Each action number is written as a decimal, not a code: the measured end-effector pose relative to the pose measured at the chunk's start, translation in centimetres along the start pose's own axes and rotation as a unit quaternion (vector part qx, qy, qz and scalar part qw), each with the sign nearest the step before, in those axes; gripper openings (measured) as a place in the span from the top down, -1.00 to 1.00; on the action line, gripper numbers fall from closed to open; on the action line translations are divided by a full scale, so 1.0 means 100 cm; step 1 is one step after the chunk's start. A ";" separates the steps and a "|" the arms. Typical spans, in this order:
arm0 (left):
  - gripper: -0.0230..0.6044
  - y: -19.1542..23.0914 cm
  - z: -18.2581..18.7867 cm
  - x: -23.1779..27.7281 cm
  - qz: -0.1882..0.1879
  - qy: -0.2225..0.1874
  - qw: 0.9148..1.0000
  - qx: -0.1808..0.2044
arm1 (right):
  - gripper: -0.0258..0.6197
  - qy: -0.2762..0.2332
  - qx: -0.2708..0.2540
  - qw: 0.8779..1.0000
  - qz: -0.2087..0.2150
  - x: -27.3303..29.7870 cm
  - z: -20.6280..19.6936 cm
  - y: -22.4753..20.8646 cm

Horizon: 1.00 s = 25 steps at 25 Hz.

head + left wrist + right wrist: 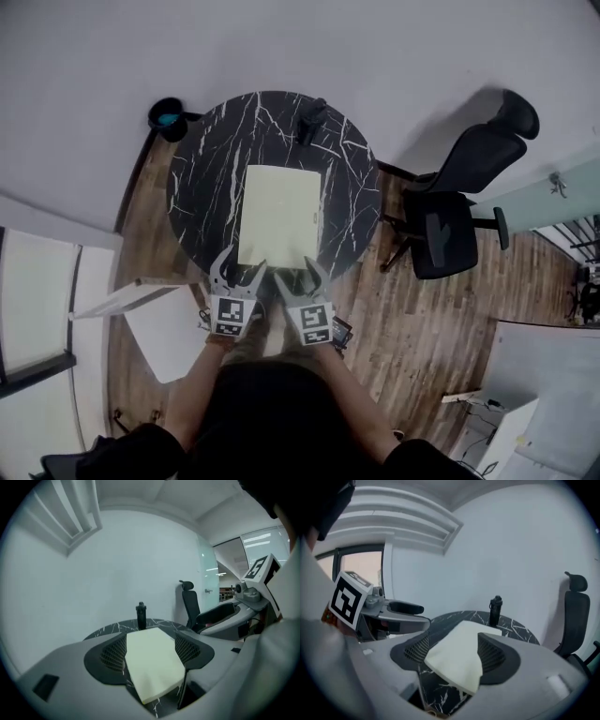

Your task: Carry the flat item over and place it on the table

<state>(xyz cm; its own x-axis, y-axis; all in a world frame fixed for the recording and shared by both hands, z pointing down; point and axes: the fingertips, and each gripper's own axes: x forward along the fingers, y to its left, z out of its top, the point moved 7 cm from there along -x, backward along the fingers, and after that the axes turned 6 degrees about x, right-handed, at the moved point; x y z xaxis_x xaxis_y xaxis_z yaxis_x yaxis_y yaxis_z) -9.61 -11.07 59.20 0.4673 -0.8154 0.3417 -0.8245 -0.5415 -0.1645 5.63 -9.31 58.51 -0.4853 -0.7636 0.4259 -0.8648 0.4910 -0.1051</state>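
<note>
Your left hand-held gripper (239, 272) and right hand-held gripper (300, 278) both stand wide and empty, just at the near edge of the sheet (279, 216). It lies flat on the counter (202, 159). Placement judged complete; you need only draw both clear without snagging that edge.

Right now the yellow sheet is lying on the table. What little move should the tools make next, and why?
Probably draw both tools back toward the person. The pale yellow sheet lies flat on the round black marble table, and the left tool and right tool stand open by its near edge, gripping nothing, so the placing looks done.
</note>
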 end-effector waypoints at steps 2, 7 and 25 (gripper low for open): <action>-0.13 0.001 0.025 -0.008 0.017 -0.039 0.999 -0.006 | -0.06 -0.044 0.001 0.999 0.000 -0.010 0.022 0.009; -0.10 0.000 0.079 -0.030 0.035 -0.101 0.994 0.020 | 0.14 -0.146 -0.005 0.989 0.018 -0.044 0.071 0.027; 0.03 0.015 0.121 -0.097 0.065 -0.160 0.985 -0.012 | 0.36 -0.214 -0.066 0.975 0.009 -0.079 0.125 0.081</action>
<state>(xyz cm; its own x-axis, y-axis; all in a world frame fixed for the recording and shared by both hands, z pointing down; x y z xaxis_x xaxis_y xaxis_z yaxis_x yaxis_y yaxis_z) -11.57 -6.43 44.41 0.4313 -0.9022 0.0086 -0.8894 -0.4267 -0.1639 0.84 -4.58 43.08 -0.5345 -0.8451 0.0088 -0.8449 0.5346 0.0192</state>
